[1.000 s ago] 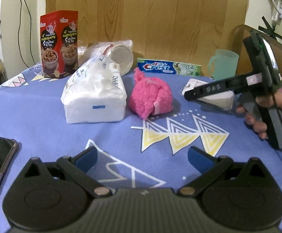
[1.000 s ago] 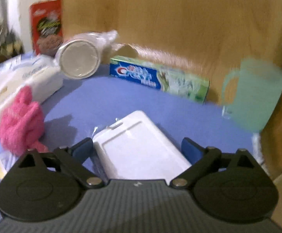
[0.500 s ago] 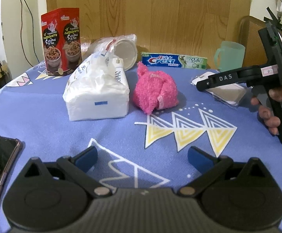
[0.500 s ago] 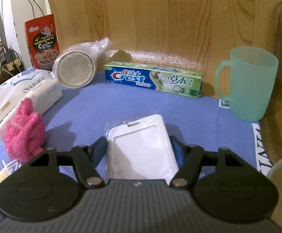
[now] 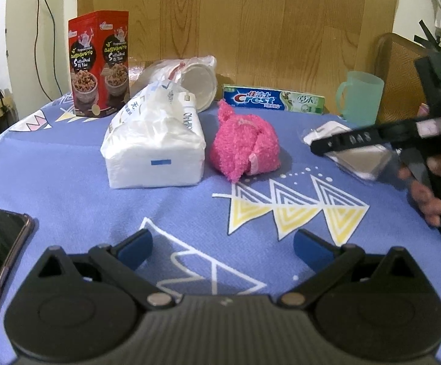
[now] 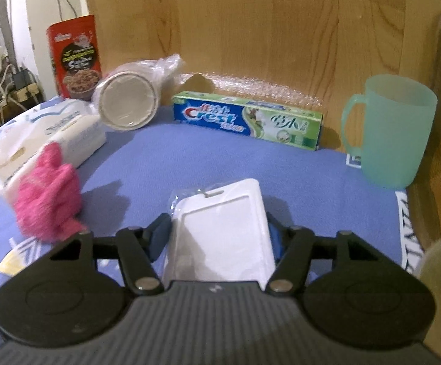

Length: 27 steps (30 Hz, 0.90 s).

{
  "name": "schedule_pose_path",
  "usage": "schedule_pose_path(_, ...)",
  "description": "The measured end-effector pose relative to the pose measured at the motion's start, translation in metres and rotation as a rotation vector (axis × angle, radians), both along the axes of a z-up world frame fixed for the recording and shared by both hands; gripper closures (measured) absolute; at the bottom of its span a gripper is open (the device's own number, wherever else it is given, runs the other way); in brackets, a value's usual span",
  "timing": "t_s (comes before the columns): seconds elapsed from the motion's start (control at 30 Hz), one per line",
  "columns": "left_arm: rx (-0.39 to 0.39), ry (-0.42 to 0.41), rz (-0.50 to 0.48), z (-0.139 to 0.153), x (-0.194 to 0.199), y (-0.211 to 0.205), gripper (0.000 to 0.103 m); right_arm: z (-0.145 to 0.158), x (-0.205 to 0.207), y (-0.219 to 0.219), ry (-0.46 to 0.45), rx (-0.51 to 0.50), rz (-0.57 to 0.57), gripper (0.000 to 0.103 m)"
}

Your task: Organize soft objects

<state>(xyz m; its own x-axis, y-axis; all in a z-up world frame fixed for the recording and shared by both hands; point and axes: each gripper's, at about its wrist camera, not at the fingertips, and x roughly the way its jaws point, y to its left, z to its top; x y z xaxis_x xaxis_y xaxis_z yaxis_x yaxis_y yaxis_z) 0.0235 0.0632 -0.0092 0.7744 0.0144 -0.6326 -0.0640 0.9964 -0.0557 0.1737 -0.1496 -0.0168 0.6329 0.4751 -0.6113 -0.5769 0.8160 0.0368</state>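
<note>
Right gripper [image 6: 217, 237] jaws, wide before, are closing around white packet [image 6: 220, 228] near green mug [image 6: 393, 133]; grasp underway, lift next.

You've got a fuzzy pink knitted bundle [image 5: 244, 149], balled up with a tail poking upward, lying mid-table on the blue cloth. Just beside it, toward the table's left edge, a soft white plastic-wrapped tissue pack [image 5: 155, 149] lies flat, blue mark on its near end. Near the right edge, a flat white rectangular packet in clear wrap [image 6: 220, 228] lies tilted, its long sides pressed between blue pads.
</note>
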Motion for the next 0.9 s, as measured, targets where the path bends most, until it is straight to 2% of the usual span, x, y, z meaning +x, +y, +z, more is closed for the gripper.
schedule_pose_path(0.2, -0.008, -0.003, -0.001, 0.000, -0.001, 0.001, 0.000, 0.000, -0.041, -0.003, -0.027, -0.033, 0.068, 0.037)
schedule_pose_path(0.37, -0.024, -0.008, -0.007, 0.000, -0.001, 0.003, 0.000, 0.003, -0.065, -0.008, 0.014, -0.026, 0.109, 0.037)
schedule_pose_path(0.57, -0.034, -0.015, -0.020, 0.001, -0.003, 0.003, 0.000, 0.007, -0.117, -0.015, 0.066, -0.016, 0.201, 0.038)
schedule_pose_path(0.67, -0.070, -0.027, -0.033, 0.001, -0.006, 0.008, 0.000, 0.010, -0.145, -0.023, 0.090, 0.014, 0.242, 0.042)
schedule_pose_path(0.73, -0.103, -0.035, -0.037, 0.002, -0.008, 0.012, 0.000, 0.013, -0.158, -0.033, 0.101, 0.040, 0.230, 0.040)
schedule_pose_path(0.77, -0.118, -0.037, -0.039, 0.002, -0.008, 0.015, 0.000, 0.015, -0.167, -0.039, 0.064, 0.045, 0.216, 0.037)
schedule_pose_path(0.8, -0.133, -0.039, -0.046, 0.002, -0.009, 0.017, 0.000, 0.017, -0.177, -0.046, 0.011, 0.034, 0.191, 0.027)
schedule_pose_path(0.83, -0.150, -0.042, -0.060, 0.003, -0.010, 0.018, 0.001, 0.018, -0.188, -0.052, -0.047, 0.018, 0.163, 0.022)
schedule_pose_path(0.9, -0.199, -0.047, -0.093, 0.005, -0.014, 0.019, 0.004, 0.018, -0.206, -0.062, -0.120, -0.004, 0.135, 0.022)
